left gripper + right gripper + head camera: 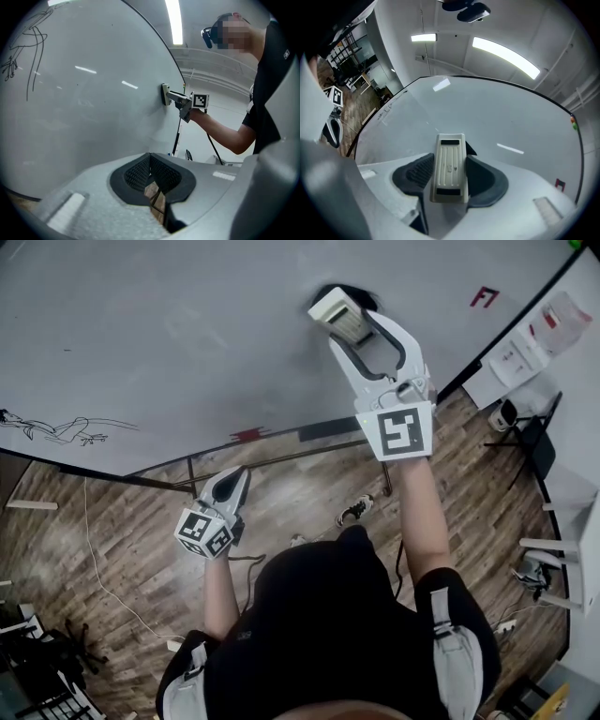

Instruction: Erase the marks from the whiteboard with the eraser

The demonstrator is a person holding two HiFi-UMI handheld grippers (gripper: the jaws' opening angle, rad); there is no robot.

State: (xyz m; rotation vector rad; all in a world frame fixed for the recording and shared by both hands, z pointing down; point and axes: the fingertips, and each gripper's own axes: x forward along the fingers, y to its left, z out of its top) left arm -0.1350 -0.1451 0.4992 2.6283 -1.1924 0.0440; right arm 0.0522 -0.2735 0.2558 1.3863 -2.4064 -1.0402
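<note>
A cream eraser (340, 315) (450, 167) (165, 94) is pressed flat against the whiteboard (187, 343) (497, 122) (89, 108), held in my right gripper (349, 326) (449, 176), which is shut on it. A dark smudge shows at the eraser's upper edge in the head view. A black line drawing (61, 427) (26, 51) (391, 107) sits at the board's left end. A small red mark (484, 297) (560, 184) lies at the board's right. My left gripper (228, 488) (151, 180) hangs low over the floor, shut with nothing between its pads.
The board stands on a metal frame (281, 460) over a wood floor (122, 531). A cable (103, 568) runs across the floor at left. Papers (534, 343) and a chair (534, 442) sit to the right of the board. The person's shoe (354, 511) is below the board.
</note>
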